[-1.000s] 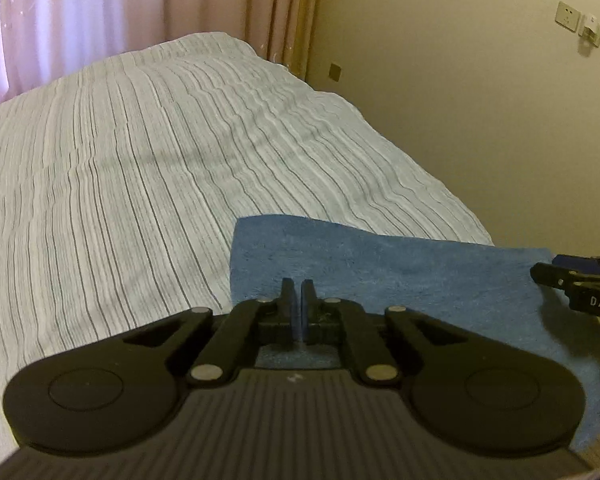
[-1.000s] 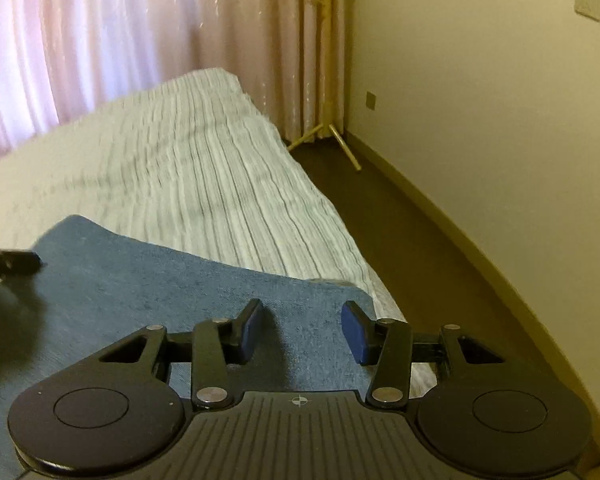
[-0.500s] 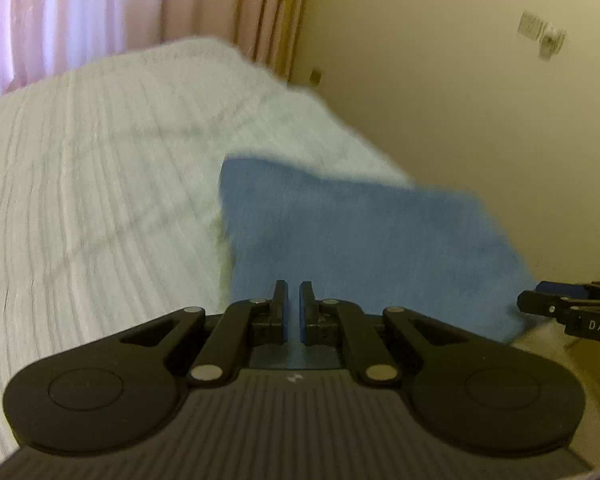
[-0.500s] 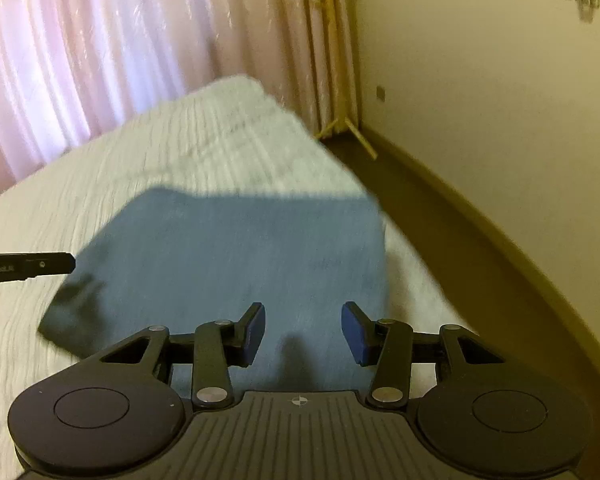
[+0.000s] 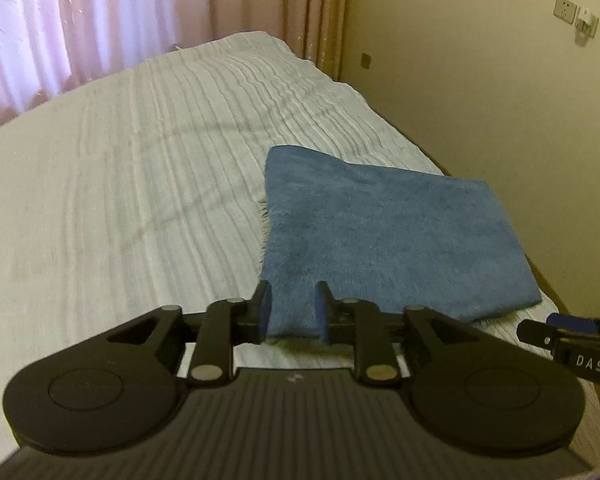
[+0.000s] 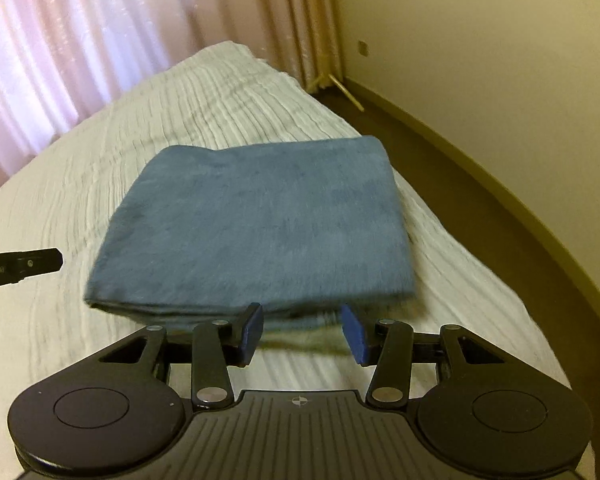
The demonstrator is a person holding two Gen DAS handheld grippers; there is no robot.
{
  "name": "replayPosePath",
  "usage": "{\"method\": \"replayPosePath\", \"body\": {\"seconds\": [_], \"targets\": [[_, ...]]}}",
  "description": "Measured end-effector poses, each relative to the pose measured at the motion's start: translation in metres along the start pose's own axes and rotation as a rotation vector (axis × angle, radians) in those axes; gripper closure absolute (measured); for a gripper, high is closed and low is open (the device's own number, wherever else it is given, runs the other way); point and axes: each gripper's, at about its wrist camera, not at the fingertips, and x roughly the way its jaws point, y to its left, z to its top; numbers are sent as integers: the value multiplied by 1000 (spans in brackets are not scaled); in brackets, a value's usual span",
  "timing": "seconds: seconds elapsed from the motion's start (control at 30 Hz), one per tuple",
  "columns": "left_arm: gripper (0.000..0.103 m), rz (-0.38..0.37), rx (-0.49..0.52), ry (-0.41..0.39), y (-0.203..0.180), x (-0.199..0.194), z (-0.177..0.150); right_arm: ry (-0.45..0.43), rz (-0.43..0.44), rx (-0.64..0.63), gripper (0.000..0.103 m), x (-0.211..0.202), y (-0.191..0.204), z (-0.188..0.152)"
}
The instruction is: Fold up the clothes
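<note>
A folded blue towel (image 5: 384, 236) lies flat on the striped white bed (image 5: 120, 184) near its right edge; it also shows in the right wrist view (image 6: 260, 224). My left gripper (image 5: 291, 310) is open and empty, its fingers at the towel's near left corner. My right gripper (image 6: 302, 332) is open and empty, just in front of the towel's near folded edge. The right gripper's tip (image 5: 564, 330) shows at the right of the left wrist view. The left gripper's tip (image 6: 24, 266) shows at the left of the right wrist view.
Pink curtains (image 5: 100, 20) hang behind the bed. A cream wall (image 5: 500, 80) runs along the right, with a strip of dark floor (image 6: 480, 184) between it and the bed. A wooden stand's legs (image 6: 340, 84) are in the far corner.
My left gripper was shut on the towel and has opened. Both grippers have pulled back toward me, and the towel now lies folded on the bed.
</note>
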Motion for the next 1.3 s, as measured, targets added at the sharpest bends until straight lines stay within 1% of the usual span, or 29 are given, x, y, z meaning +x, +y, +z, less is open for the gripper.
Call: {"method": "replayPosePath", "body": {"seconds": [0.13, 0.2, 0.27, 0.3, 0.33, 0.37, 0.43, 0.53, 0.6, 0.63, 0.83, 0.87, 0.9, 0.93, 0.97, 1.0, 1.07, 1.2, 1.3], "targets": [[75, 14, 1, 4, 0, -40, -3, 0, -4, 37, 56, -34, 9, -7], [75, 15, -6, 9, 2, -58, -4, -2, -9, 45, 55, -50, 17, -8], [70, 12, -11, 9, 5, -77, -7, -6, -9, 60, 54, -67, 25, -9], [70, 10, -13, 7, 7, -88, -8, -10, -9, 70, 44, -75, 29, -10], [68, 9, -15, 4, 10, -98, -10, -17, -10, 79, 28, -82, 33, -10], [64, 8, -14, 1, 12, -106, -11, -29, -11, 86, 26, -90, 38, -11], [61, 5, -10, -5, 17, -126, -13, -47, -11, 90, 26, -107, 48, -13], [60, 2, 1, -14, 25, -152, -17, -59, -12, 92, 26, -132, 64, -17], [57, 0, 5, -23, 31, -172, -21, -61, -9, 95, 26, -147, 74, -21], [54, -2, 8, -28, 34, -182, -23, -59, -8, 96, 26, -154, 78, -23], [53, -15, 37, -44, 46, -225, -36, -56, -11, 111, 25, -192, 103, -43], [53, -18, 41, -45, 48, -230, -39, -57, -12, 113, 25, -197, 106, -47], [53, -19, 46, -45, 49, -235, -41, -58, -16, 114, 21, -202, 110, -50], [53, -21, 50, -47, 50, -240, -44, -61, -22, 115, 13, -206, 114, -53], [53, -24, 55, -48, 51, -244, -47, -64, -30, 114, 11, -211, 117, -57], [52, -27, 60, -49, 52, -248, -49, -70, -37, 110, 11, -217, 121, -61], [48, -31, 69, -46, 51, -255, -54, -74, -46, 108, 11, -226, 127, -68], [46, -37, 78, -44, 50, -263, -59, -59, -31, 125, 11, -234, 130, -77], [39, -34, 77, -53, 47, -268, -58, -52, -25, 122, 10, -238, 131, -78]]}}
